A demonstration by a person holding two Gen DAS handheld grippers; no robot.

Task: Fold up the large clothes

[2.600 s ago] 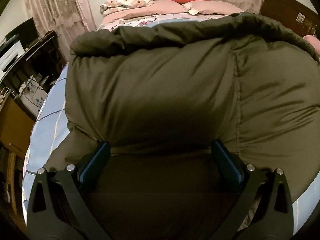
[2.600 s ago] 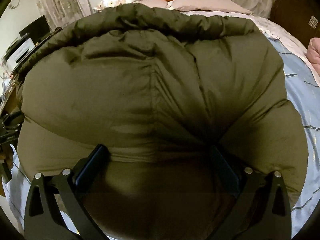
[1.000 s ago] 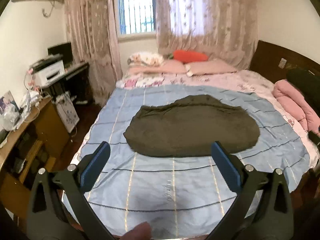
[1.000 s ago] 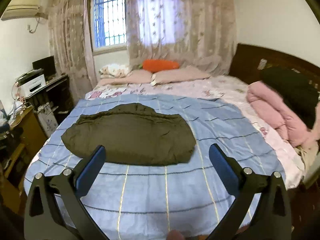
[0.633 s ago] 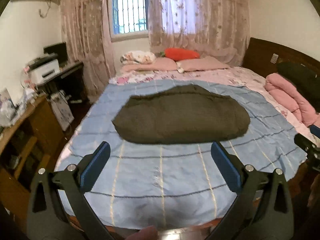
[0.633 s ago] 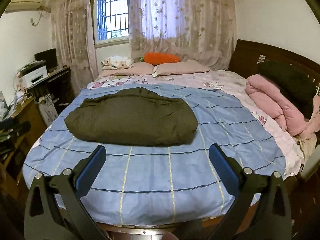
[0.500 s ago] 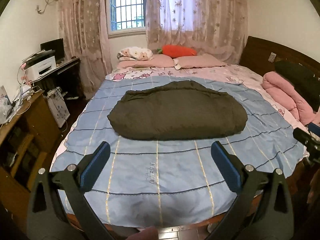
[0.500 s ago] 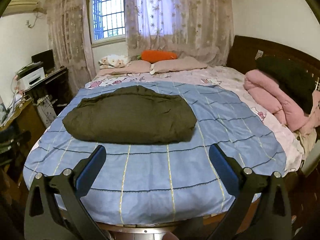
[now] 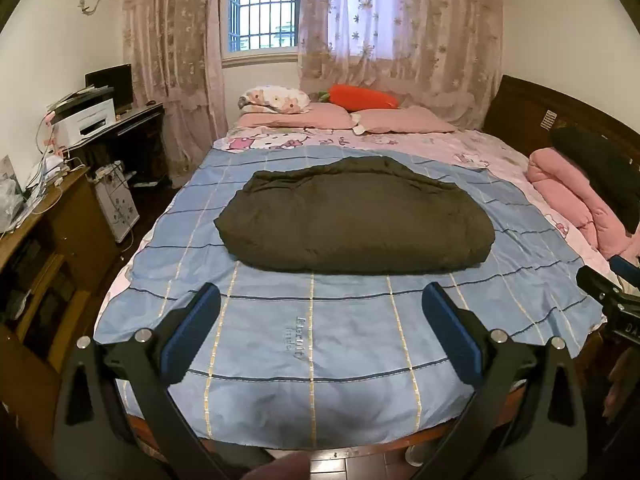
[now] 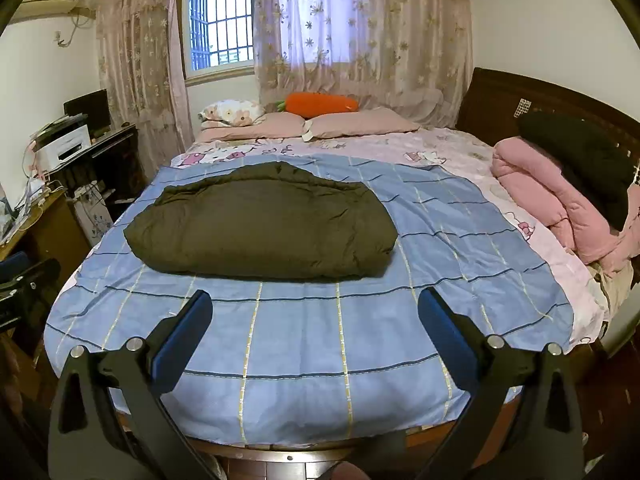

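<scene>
A dark olive padded coat (image 9: 354,222) lies folded in a compact bundle on the blue checked bedspread (image 9: 312,340); it also shows in the right wrist view (image 10: 264,222). My left gripper (image 9: 320,308) is open and empty, held well back from the foot of the bed. My right gripper (image 10: 316,308) is open and empty too, at about the same distance. The right gripper's tip shows at the right edge of the left wrist view (image 9: 612,292). The left gripper shows at the left edge of the right wrist view (image 10: 24,280).
Pink pillows (image 9: 320,116) and an orange carrot cushion (image 10: 320,105) lie at the head of the bed. A pink quilt (image 10: 540,196) and dark garment (image 10: 580,156) sit at the right. A desk with a printer (image 9: 86,120) and wooden cabinet (image 9: 44,232) stand left.
Both grippers have pulled back from right against the coat to beyond the foot of the bed. The coat stays folded on the bedspread. Over the last half second the views have barely shifted.
</scene>
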